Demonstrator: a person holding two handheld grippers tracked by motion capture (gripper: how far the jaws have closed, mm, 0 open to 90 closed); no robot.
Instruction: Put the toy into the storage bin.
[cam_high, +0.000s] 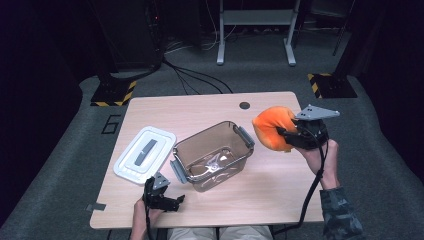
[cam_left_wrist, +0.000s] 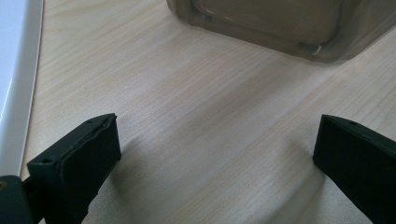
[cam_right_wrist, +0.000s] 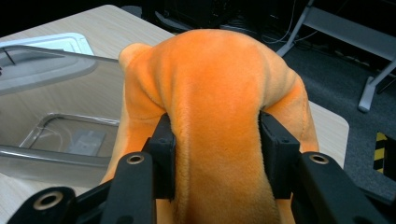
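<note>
An orange plush toy (cam_high: 271, 128) hangs in the air just right of a clear plastic bin (cam_high: 212, 155), pinched by my right gripper (cam_high: 287, 134). In the right gripper view the plush (cam_right_wrist: 215, 98) bulges between the two black jaws, which press into its sides, and the bin (cam_right_wrist: 51, 121) lies below to the left. My left gripper (cam_high: 172, 202) rests low on the table near the front edge, open, with bare wood between its fingers (cam_left_wrist: 91, 158). The bin's base (cam_left_wrist: 280, 28) sits just ahead of it. The bin's white lid (cam_high: 145, 154) lies flat left of the bin.
The wooden table (cam_high: 260, 195) has a round cable hole (cam_high: 244, 105) at the back. The lid's white edge (cam_left_wrist: 14, 88) runs along the left of the left gripper view. Behind the table are a desk frame (cam_high: 255, 30), floor cables and yellow-black striped bases (cam_high: 114, 93).
</note>
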